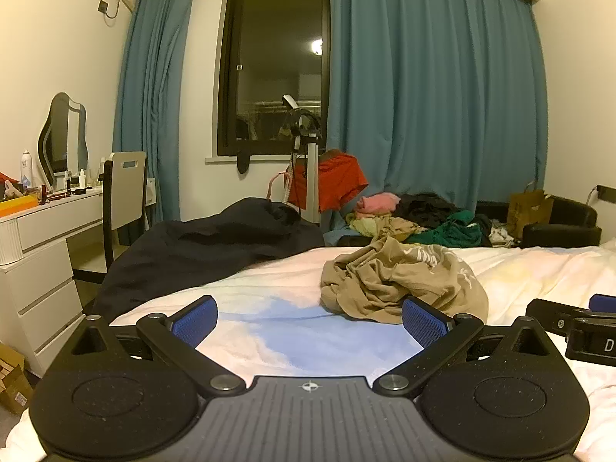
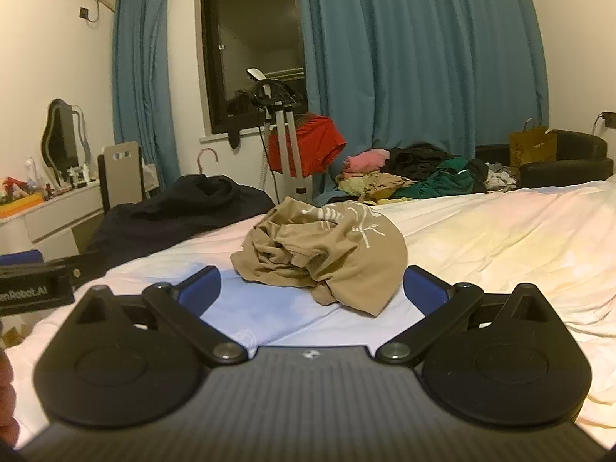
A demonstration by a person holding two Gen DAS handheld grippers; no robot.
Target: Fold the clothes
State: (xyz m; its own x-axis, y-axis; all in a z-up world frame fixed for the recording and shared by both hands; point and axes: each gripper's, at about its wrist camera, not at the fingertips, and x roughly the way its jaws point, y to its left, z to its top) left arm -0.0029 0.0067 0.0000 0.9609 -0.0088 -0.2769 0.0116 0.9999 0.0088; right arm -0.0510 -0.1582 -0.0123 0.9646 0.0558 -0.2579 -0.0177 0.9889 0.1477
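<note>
both wide open, nothing held: left gripper (image 1: pixel 310 321), right gripper (image 2: pixel 312 289). crumpled tan t-shirt (image 2: pixel 323 246) sits on the bed (image 2: pixel 500 231), just ahead of right gripper, apart from its pads

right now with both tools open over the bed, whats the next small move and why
Probably ease both tools forward to the crumpled tan shirt and pinch its near edge. It lies bunched on the bed, unfolded, so it needs spreading flat first. The left tool and the right tool both stand open and empty just short of it.
</note>
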